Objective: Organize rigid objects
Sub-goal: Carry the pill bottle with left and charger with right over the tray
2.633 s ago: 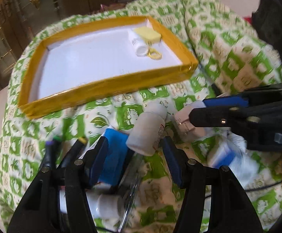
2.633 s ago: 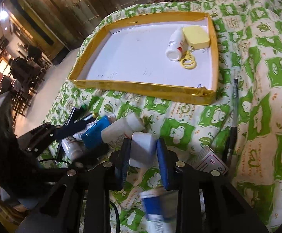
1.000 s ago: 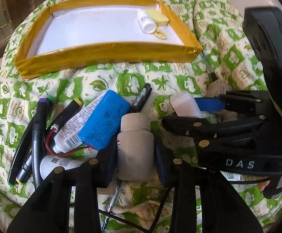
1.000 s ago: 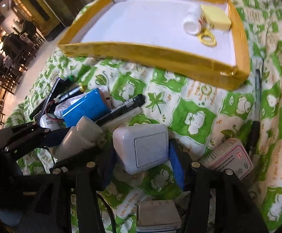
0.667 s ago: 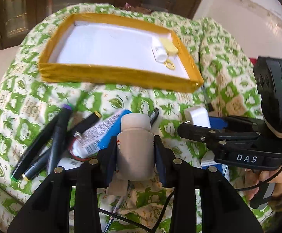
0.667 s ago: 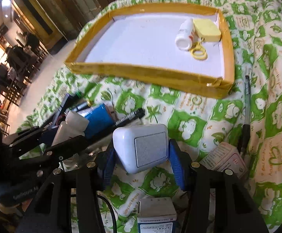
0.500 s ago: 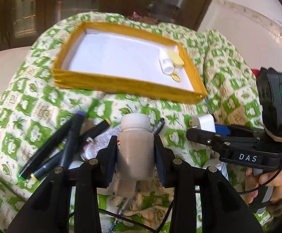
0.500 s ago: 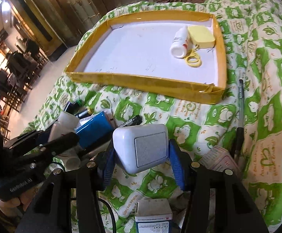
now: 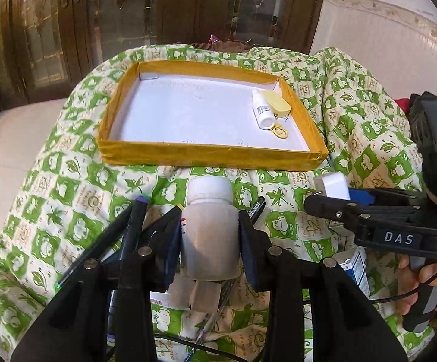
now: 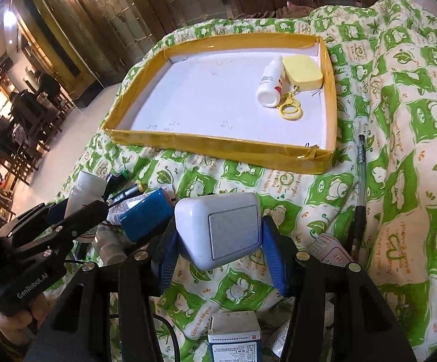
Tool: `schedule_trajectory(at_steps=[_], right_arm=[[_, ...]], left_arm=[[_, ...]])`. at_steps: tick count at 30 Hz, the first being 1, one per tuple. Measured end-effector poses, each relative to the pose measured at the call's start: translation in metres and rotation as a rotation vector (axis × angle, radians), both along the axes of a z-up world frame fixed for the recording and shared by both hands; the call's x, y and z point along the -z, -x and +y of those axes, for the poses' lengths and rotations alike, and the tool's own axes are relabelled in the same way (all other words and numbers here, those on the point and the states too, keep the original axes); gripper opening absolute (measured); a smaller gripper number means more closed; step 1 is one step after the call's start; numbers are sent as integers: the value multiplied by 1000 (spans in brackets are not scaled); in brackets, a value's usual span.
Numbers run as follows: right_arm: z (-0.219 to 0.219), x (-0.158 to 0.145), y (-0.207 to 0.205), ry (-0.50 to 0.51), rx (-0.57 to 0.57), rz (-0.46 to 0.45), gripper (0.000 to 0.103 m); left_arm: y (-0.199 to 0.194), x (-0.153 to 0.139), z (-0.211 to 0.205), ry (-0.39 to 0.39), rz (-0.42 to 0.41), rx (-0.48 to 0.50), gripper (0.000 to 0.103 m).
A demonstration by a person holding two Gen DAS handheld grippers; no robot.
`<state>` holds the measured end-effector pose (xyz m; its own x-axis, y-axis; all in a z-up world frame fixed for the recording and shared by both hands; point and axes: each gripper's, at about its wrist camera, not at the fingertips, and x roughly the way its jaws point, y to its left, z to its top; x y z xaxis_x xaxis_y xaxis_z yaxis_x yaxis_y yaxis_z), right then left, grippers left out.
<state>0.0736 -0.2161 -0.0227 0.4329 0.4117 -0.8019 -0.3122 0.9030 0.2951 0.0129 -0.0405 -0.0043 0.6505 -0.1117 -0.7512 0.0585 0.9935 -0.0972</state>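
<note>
Left gripper point(image 9: 209, 235) clamped on white plastic pill bottle point(image 9: 209, 226), right gripper point(image 10: 218, 241) clamped on white square charger block point(image 10: 220, 229); both lifted over green quilt point(image 10: 399, 181), likely bound for yellow-rimmed white tray point(image 10: 218, 146).

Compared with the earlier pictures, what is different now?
The left claw closed on the white bottle and lifted it off the quilt. The right claw raised the white adapter it gripped throughout. Unchanged: the small bottle and yellow keychain in the tray.
</note>
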Motion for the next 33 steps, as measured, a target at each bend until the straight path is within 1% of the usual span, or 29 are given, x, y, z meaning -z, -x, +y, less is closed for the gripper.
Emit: schedule_trajectory(at_steps=[5, 12, 16, 22, 27, 33], right_arm=[[-1, -9, 2, -12, 2, -21, 47], [-19, -25, -2, -56, 50, -46, 47], [-23, -25, -5, -68, 71, -34, 47], [-21, -25, -7, -83, 61, -20, 47], [-19, -32, -10, -75, 47, -35, 47], [-21, -41, -24, -61, 36, -56, 47]], left_arm=[[-3, -4, -1, -16, -9, 4, 33], [-11, -9, 3, -3, -21, -5, 33], [-18, -15, 3, -3, -27, -2, 33], [-27, -26, -1, -24, -41, 9, 33], [-32, -31, -6, -39, -47, 26, 33], [-43, -32, -9, -43, -40, 31, 33]])
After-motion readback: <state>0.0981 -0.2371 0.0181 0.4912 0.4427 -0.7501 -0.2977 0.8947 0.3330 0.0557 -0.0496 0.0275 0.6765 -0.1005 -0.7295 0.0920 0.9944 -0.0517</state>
